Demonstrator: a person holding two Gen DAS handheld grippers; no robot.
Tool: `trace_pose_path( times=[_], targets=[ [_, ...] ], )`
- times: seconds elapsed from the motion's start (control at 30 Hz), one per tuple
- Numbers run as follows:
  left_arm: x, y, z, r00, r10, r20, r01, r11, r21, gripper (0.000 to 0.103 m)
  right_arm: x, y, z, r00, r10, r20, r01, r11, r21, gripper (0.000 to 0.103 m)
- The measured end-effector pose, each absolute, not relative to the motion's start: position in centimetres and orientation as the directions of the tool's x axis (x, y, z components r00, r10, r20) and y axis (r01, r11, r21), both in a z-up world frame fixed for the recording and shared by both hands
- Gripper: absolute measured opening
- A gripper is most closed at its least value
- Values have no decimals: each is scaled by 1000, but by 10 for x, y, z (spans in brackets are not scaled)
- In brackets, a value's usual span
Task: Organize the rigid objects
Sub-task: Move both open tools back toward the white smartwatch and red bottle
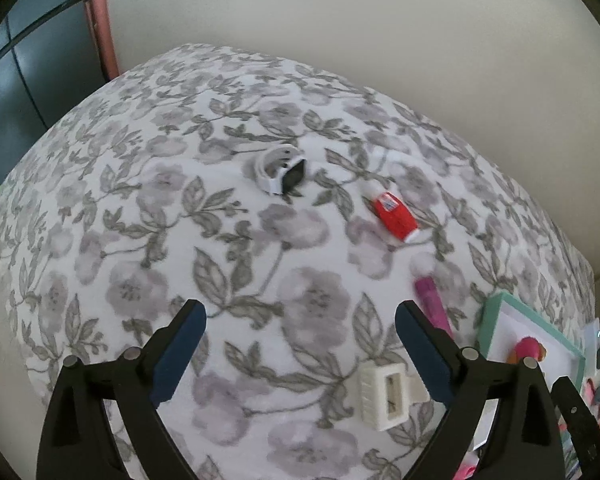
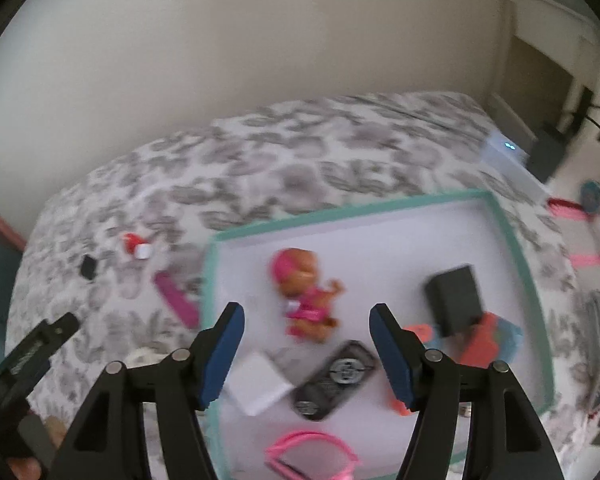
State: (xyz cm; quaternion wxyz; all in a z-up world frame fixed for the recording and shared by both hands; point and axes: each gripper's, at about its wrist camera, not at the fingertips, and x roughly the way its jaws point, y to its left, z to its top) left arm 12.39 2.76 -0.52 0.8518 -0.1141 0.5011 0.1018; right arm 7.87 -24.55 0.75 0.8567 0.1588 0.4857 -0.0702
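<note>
Rigid objects lie split: a ribbed white hair claw clip (image 1: pixel 384 394) on the floral bedspread (image 1: pixel 140 184) under my left gripper (image 1: pixel 300 344), spread empty; a doll (image 2: pixel 306 292) and black remote (image 2: pixel 334 380) in the teal-rimmed white tray (image 2: pixel 512 240) beneath my right gripper (image 2: pixel 306 346), parted, holding nothing.

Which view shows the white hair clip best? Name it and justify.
The left wrist view: the white hair clip lies sharp and whole on the floral bedspread, near the tool's right finger. In the right wrist view only a blurred sliver shows behind a finger.
</note>
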Motion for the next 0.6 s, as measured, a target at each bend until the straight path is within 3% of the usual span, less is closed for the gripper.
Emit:
trace_pose_path(
  times=[0.17, 0.6],
  targets=[
    [131, 46, -9, 476, -8, -880, -300, 938, -171, 96, 91, -212, 8, 529, 117, -840, 179, 953, 245, 69],
    [207, 98, -13, 468, -56, -882, -232, 955, -184, 97, 173, -137, -13, 458, 301, -837, -11, 943, 333, 69]
  ],
)
